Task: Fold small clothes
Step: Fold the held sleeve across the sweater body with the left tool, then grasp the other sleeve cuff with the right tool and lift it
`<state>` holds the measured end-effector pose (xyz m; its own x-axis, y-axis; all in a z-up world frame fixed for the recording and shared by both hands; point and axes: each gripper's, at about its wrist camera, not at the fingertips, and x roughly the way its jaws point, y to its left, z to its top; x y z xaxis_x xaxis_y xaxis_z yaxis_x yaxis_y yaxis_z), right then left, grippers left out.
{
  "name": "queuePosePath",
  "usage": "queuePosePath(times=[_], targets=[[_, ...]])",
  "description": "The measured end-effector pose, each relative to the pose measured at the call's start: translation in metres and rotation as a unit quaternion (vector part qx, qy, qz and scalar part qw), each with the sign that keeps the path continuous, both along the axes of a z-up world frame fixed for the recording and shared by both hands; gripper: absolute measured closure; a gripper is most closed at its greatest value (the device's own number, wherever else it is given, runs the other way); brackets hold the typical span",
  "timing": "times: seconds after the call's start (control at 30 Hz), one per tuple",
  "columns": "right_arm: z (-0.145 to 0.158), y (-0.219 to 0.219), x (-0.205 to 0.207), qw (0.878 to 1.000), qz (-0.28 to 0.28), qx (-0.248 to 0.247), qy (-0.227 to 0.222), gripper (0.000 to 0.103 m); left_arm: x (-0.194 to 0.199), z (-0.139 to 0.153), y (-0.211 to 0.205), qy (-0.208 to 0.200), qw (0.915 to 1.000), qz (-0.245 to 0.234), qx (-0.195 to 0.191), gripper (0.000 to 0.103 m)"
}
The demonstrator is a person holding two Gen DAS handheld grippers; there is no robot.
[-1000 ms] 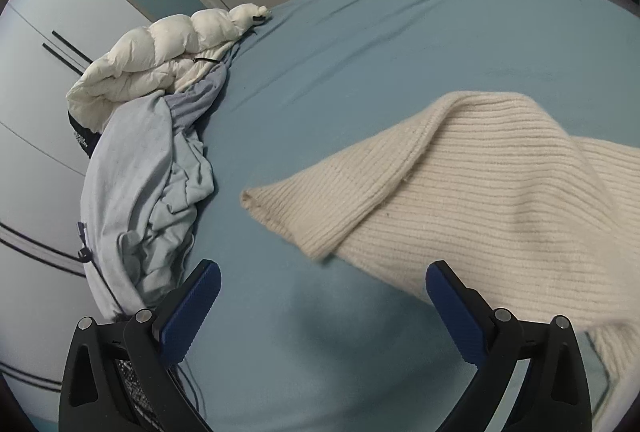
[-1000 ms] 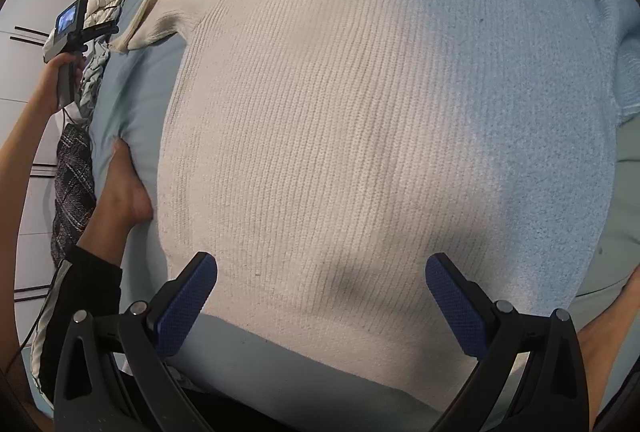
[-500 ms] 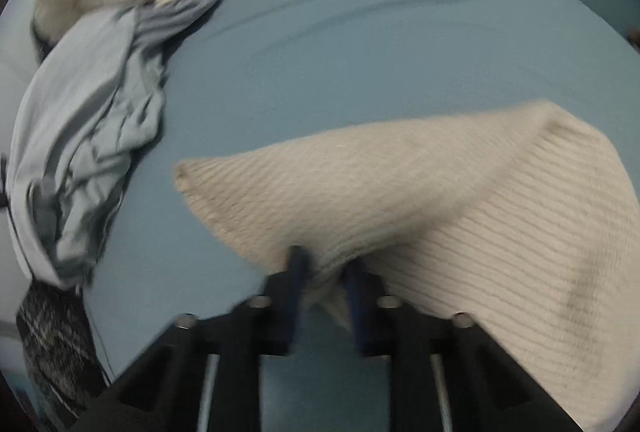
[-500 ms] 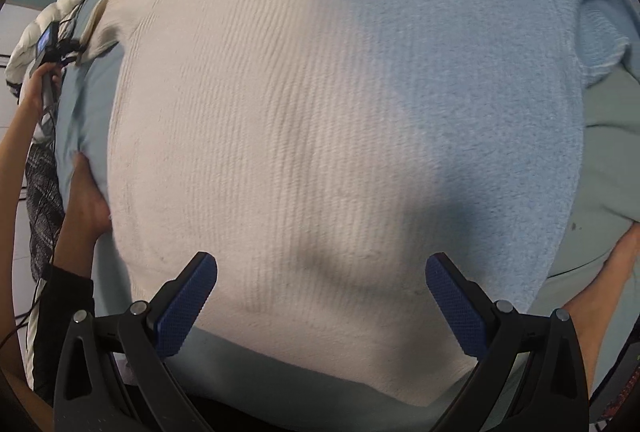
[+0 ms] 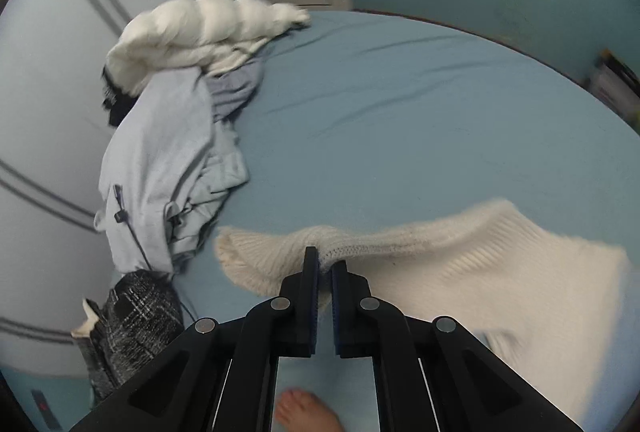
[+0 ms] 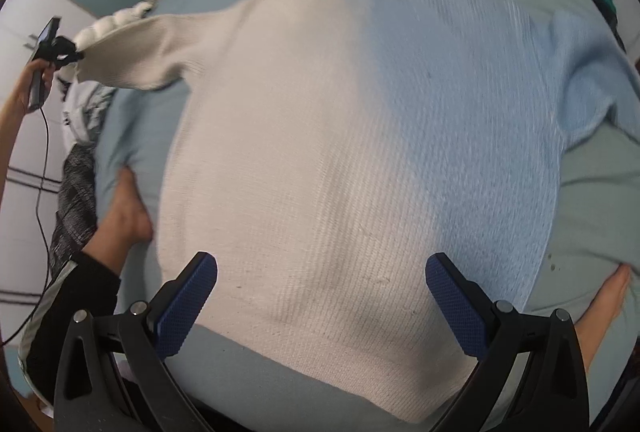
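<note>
A cream ribbed knit sweater (image 6: 320, 160) lies spread flat on the blue bed sheet (image 5: 380, 120). My left gripper (image 5: 325, 264) is shut on the sweater's left sleeve (image 5: 272, 252), which hangs lifted off the sheet. From the right wrist view the same left gripper (image 6: 70, 54) shows at the far left, pinching the raised sleeve (image 6: 132, 56) near its cuff. My right gripper (image 6: 320, 296) stands open above the sweater's lower hem, nothing between its blue pads. The sweater's right sleeve (image 6: 580, 72) lies folded at the right edge.
A heap of pale blue garments (image 5: 160, 168) and a white puffy jacket (image 5: 200, 32) sit at the bed's left side. A dark checked cloth (image 5: 132, 316) hangs at the bed's edge. Bare feet (image 6: 124, 208) press on the mattress. White wardrobe doors (image 5: 48, 112) stand to the left.
My left gripper went from open above the sleeve to shut on it, then rose, lifting the sleeve off the sheet. The right gripper stayed open and drew back a little.
</note>
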<state>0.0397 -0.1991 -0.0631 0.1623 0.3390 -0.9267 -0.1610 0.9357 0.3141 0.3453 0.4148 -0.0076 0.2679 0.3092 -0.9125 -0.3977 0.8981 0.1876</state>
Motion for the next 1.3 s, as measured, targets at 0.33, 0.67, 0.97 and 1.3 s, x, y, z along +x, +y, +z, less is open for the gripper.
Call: queuePosePath(times=[0.33,0.67,0.97,1.3], targets=[[0.024,-0.038,-0.019,0.997,-0.021,0.057,-0.056,0.001,-0.051,0.071,-0.295,0.005,0.9592,-0.216,-0.183,0.098],[-0.002,-0.101,-0.01,0.981,-0.128,0.143,-0.005,0.001,-0.132,0.082,-0.425,-0.072,0.8901,-0.307,-0.329,0.002],[-0.054,-0.095,0.036,0.957,-0.175,0.214,0.083,0.001,-0.185,-0.024,-0.302,-0.087,0.966,-0.196,-0.144,0.002],[-0.13,-0.009,0.157,0.981,-0.116,0.106,0.113,0.018,-0.184,-0.103,-0.22,-0.029,0.9768,-0.091,-0.192,0.002]])
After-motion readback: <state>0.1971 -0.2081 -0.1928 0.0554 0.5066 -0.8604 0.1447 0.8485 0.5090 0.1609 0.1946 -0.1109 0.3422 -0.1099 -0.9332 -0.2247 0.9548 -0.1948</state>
